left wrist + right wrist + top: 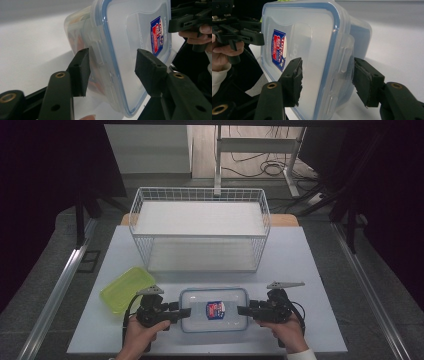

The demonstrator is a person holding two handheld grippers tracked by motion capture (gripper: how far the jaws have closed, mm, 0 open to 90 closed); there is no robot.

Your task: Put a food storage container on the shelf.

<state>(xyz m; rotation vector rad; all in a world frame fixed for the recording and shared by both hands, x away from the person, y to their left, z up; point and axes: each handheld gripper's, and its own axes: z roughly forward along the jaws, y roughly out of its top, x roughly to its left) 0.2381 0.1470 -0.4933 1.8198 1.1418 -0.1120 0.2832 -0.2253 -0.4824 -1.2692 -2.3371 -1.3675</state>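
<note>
High view showed the food box [215,310] on the table's [300,270] near edge, left gripper [186,312] and right gripper [241,310] each straddling an end without clamping — an uneven squeeze could tip it.

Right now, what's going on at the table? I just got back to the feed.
A person holds a gripper in each hand at the two short ends of a clear lidded container with a blue seal and a red-and-blue label. The left gripper and the right gripper each have an end latch of the lid between their jaws; whether the pads press yet is unclear. A yellow-green lid lies to the left, and a white wire basket stands behind on the table.
</note>
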